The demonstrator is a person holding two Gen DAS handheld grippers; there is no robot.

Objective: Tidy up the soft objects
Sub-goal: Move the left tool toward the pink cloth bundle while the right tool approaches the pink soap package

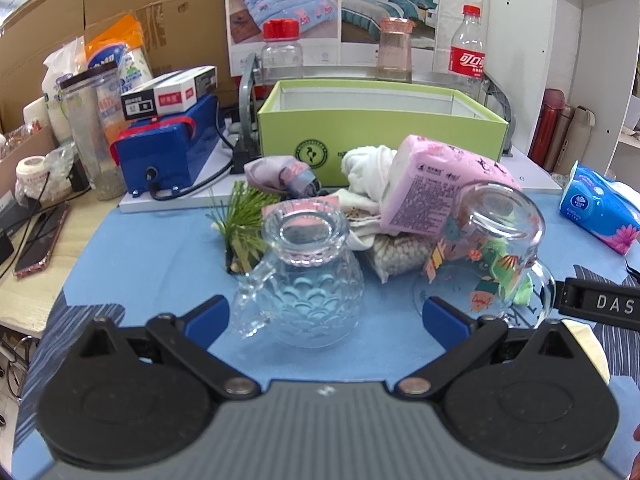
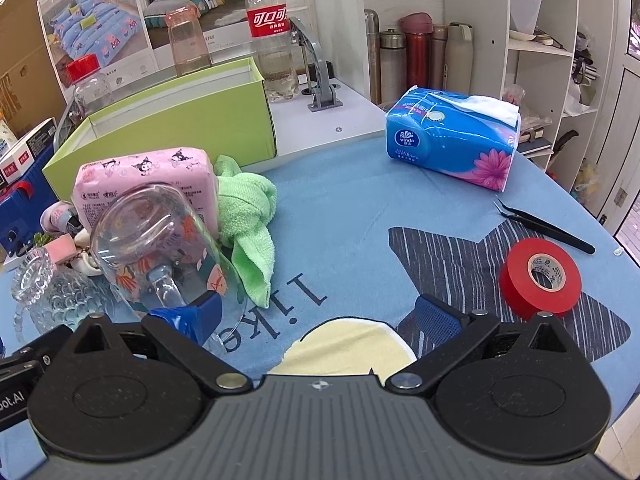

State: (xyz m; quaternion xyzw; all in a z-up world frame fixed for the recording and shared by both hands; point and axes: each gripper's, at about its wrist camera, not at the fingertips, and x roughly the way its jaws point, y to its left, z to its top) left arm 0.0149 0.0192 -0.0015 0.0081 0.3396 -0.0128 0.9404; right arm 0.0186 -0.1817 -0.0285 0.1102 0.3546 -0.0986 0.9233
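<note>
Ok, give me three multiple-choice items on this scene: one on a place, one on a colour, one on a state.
1. Where does the green cloth lie?
A. In the green box
B. On the blue mat beside the pink tissue pack
C. Under the tape

2. What colour is the tape roll?
A. Red
B. Yellow
C. Black

3. How does the left gripper stand?
A. Shut on a mug
B. Shut, empty
C. Open

Answers:
1 B: it rests on the blue mat against the pink tissue pack.
2 A: plainly red.
3 C: fingers spread wide around the scaled glass mug.
</note>
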